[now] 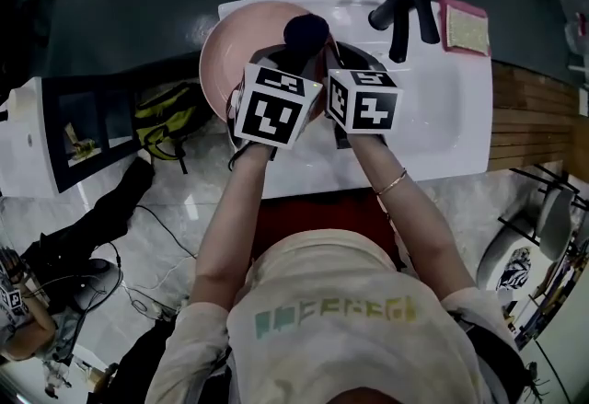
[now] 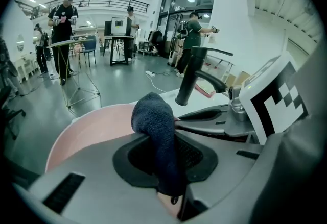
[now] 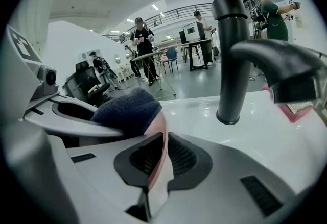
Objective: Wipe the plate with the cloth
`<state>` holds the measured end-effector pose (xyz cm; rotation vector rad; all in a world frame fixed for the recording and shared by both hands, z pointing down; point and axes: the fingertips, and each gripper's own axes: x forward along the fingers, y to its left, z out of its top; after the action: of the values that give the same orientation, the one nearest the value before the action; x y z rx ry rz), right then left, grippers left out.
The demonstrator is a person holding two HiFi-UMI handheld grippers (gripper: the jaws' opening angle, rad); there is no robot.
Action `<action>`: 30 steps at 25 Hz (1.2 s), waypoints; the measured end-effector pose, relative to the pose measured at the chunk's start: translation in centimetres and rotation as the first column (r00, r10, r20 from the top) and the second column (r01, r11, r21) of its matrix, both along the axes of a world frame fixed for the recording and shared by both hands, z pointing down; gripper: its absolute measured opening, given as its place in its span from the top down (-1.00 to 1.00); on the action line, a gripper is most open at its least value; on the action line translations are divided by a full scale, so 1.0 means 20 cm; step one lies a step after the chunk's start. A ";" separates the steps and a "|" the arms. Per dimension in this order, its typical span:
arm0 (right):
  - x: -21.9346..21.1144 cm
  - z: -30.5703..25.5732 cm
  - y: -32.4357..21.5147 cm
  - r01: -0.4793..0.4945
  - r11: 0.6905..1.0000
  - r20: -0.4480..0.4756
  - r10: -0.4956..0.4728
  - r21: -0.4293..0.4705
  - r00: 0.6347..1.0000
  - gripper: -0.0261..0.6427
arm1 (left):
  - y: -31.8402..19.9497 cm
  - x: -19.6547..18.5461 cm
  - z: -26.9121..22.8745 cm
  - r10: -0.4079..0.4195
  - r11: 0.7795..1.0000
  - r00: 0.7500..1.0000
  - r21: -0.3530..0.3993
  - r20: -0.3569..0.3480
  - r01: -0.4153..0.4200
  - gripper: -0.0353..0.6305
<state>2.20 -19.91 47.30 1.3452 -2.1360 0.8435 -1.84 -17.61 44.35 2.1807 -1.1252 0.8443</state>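
- Over the white bench (image 1: 442, 126), in the head view, both grippers meet at a pink plate (image 1: 230, 52) that appears lifted off the surface. The plate spreads toward 11 o'clock from the marker cubes (image 1: 276, 106). A black faucet (image 1: 405, 11) stands at 1 o'clock and a pink-edged sponge (image 1: 465, 27) lies at 2 o'clock, well apart.
- From above, the dark blue cloth (image 1: 306, 28) shows at 12 o'clock as a rounded wad against the plate, ahead of the left gripper (image 1: 293, 52). The right gripper (image 1: 334, 57) lies just beside it. The cubes hide how either pair of jaws stands here.
- Left gripper view settles one of them: its jaws are pinching the cloth (image 2: 156, 126), which runs down between the pads and bulges out at 12 o'clock, against the plate's face (image 2: 92, 131) at 10 o'clock. Bunched like this, it likely makes a firm padded tip to rub with.
- That view also shows the right gripper's jaws reaching in from 3 o'clock, below the faucet.
- Right gripper view shows what the others lack: its jaws are clamped on the plate's rim (image 3: 159, 141), seen edge-on as a thin pink strip between the pads. Holding the rim probably steadies the plate and leaves its face free for the cloth (image 3: 127, 110), which shows at 10 o'clock.
- Judging from this, wiping looks under way or about to start.
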 end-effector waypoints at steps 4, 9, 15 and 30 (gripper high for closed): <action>0.00 0.00 0.00 -0.003 1.000 -0.001 0.003 -0.004 1.000 0.75 | 0.03 0.05 0.06 0.031 0.999 1.000 -0.042 -0.002 -0.031 0.65; 0.01 0.01 0.01 -0.003 1.000 -0.006 0.003 -0.004 1.000 0.75 | 0.03 0.04 0.12 0.047 0.998 0.998 -0.052 0.037 -0.045 0.65; 0.02 0.00 0.01 0.002 1.000 -0.015 -0.002 -0.001 1.000 0.75 | 0.04 -0.07 0.11 0.044 0.998 0.991 -0.042 0.127 -0.039 0.65; 0.02 0.00 0.02 0.015 1.000 -0.034 -0.014 0.007 0.999 0.75 | 0.06 -0.36 0.11 -0.054 0.997 0.973 -0.040 0.225 0.065 0.65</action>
<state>2.64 -19.54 47.25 1.3366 -2.1222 0.8020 -9.04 -16.40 46.64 2.0410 -1.2579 1.1001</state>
